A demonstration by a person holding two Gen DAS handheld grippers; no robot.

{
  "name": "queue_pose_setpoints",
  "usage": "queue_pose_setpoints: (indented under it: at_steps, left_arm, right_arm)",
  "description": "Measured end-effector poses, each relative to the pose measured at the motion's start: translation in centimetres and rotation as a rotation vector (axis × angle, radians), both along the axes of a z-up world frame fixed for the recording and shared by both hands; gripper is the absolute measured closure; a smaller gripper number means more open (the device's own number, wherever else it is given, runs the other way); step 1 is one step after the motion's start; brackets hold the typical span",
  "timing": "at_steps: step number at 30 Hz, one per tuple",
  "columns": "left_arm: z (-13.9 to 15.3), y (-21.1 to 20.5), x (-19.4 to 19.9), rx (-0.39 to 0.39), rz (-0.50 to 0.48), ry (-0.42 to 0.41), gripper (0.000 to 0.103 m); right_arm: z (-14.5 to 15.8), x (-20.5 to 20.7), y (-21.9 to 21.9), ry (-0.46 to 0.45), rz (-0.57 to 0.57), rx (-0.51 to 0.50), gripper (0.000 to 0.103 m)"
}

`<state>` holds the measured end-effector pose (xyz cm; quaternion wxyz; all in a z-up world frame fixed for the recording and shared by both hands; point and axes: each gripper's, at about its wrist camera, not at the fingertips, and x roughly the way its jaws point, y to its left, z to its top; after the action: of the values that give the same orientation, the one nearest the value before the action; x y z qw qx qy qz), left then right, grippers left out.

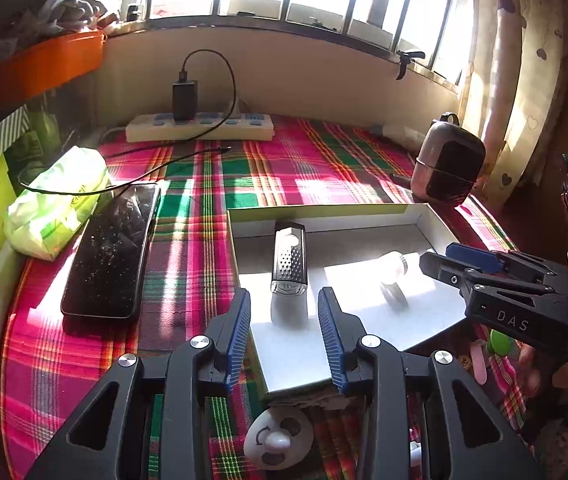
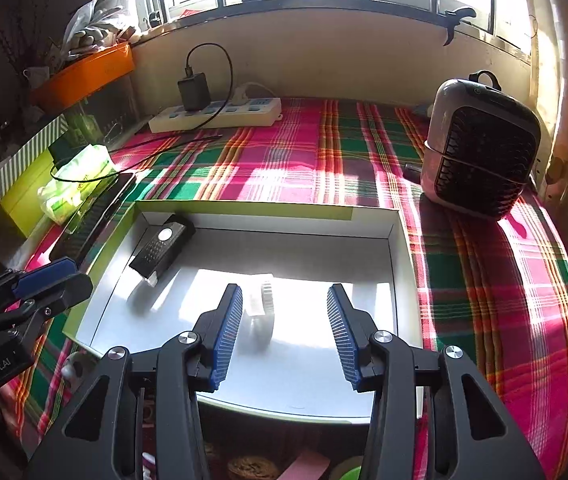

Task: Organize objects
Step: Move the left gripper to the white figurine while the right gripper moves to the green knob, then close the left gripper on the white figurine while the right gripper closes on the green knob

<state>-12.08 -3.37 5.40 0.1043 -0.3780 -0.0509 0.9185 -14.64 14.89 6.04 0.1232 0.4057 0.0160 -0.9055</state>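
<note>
Sunlit plaid tablecloth bears a white tray.

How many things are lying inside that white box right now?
2. A small black device lies in the white box's far left corner, and a pale ring-shaped item lies near the middle. The front of the box floor is partly hidden, so something may be missed.
</note>
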Motion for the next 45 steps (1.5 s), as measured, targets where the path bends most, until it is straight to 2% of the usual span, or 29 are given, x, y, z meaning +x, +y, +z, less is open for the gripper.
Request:
queue_pose_setpoints:
  at_steps: [6,13,24,30,45]
  left_arm:
    - [-0.1,-0.6,1.8,-0.001,0.035,0.026,0.07]
    - [-1.0,-1.6,3.5,0.038,0.066,0.002,0.07]
    - [-2.2,-2.2,5.2,0.048,0.034,-0.011,0.069]
    - [-3.0,-2.6,5.7,0.093,0.028,-0.035,0.068]
    - [-4.1,-2.3,5.9,0.106,-0.01,-0.073,0.067]
  right_arm:
    - [0.2,1.8,0.7,0.029,-0.008,0.008,0.058]
    - [0.2,4.0,2.1,0.044,-0.034,-0.027,0.058]
    - [-0.4,7.2,4.8,0.048,-0.08,-0.033,0.058]
    - [-1.4,8.6,5.6,0.03,-0.086,-0.031,0.058]
    - [-2.5,9.0,6.8,0.01,-0.091,-0.032,0.056]
